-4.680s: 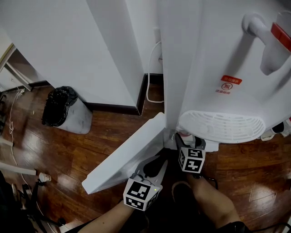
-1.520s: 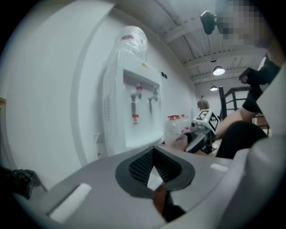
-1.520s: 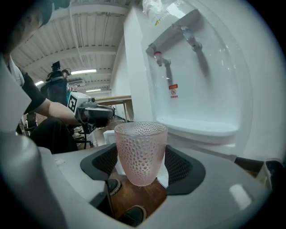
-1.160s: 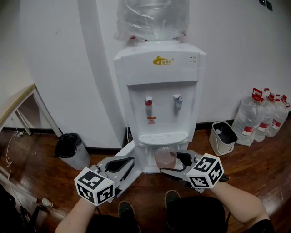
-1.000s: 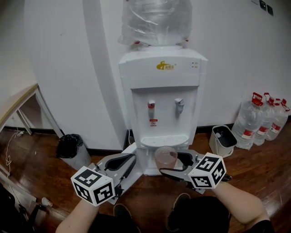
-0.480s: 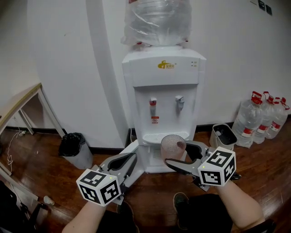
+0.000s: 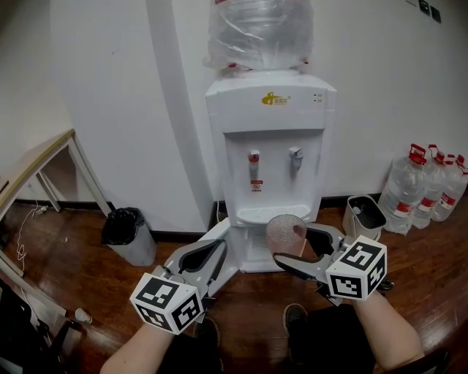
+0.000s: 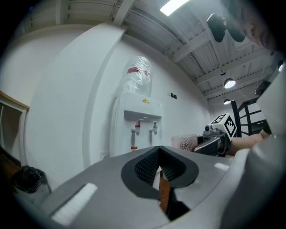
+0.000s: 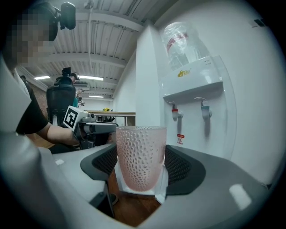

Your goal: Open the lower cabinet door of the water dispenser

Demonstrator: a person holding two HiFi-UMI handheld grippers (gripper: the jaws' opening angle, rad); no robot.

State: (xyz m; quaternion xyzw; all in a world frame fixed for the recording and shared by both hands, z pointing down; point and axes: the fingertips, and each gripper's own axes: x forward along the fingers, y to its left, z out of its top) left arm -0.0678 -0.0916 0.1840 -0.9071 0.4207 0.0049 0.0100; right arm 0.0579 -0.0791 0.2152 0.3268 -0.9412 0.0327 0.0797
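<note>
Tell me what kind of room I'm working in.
Probably an office corner: a bottled water dispenser against a white wall, spare water jugs on the wood floor to its right, a desk and trash bin to its left.

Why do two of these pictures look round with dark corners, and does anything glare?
Left gripper view: the wide-angle lens bows straight lines and darkens corners; the ceiling lamp burns out white. Right gripper view: same bowing, the pink cup sharp, a mosaic patch top left. Head view: even light, the water dispenser straight.
</note>
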